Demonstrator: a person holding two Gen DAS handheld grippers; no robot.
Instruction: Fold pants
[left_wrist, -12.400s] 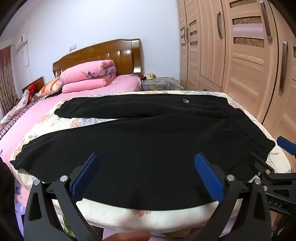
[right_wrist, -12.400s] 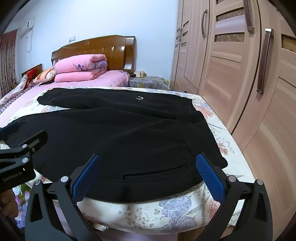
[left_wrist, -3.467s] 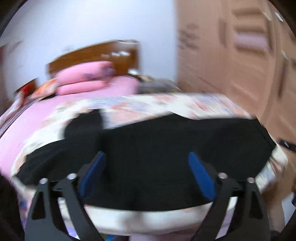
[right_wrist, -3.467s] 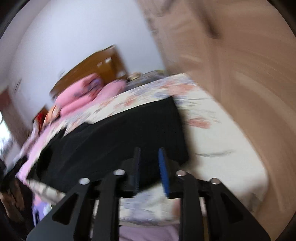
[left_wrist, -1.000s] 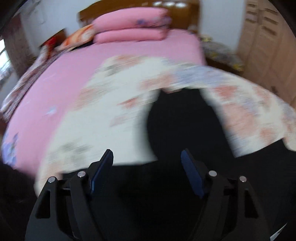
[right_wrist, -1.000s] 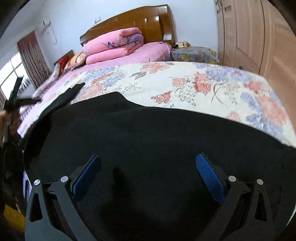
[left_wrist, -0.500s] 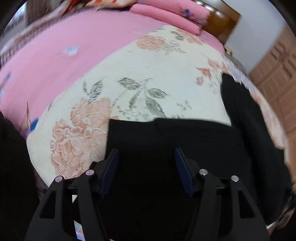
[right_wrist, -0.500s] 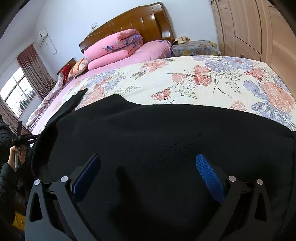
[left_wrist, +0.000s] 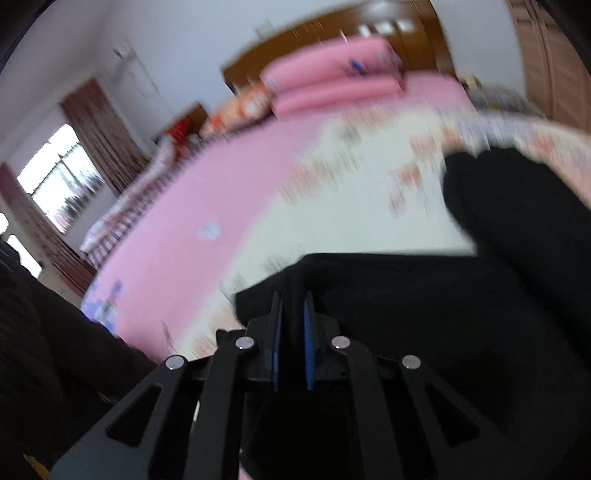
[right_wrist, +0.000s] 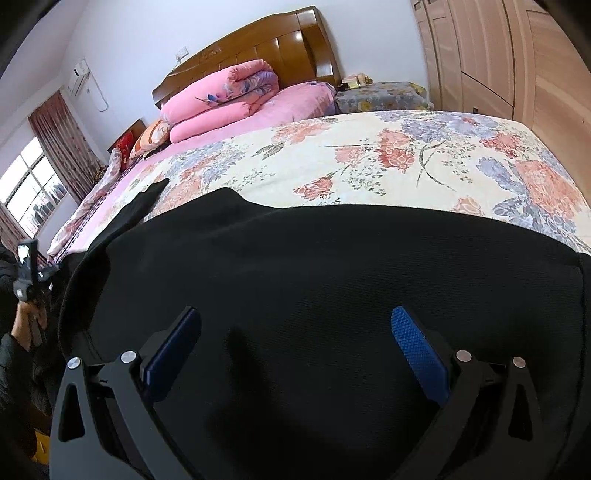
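Pants (right_wrist: 332, 295) are lying spread across the near end of the floral bedspread (right_wrist: 424, 155), black fabric filling most of your right view; your left gripper (left_wrist: 292, 325) is pinching down on a leg end of them, blue pads nearly together with cloth between; your right gripper (right_wrist: 295, 354) is hanging wide apart just over the fabric, gripping nothing; left view's pretty blurry, pink quilt (right_wrist: 221, 96) is sitting up by the headboard (right_wrist: 258, 48).

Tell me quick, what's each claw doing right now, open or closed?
Left claw: closed on the black pants at the leg end.
Right claw: open, over the pants, holding nothing.
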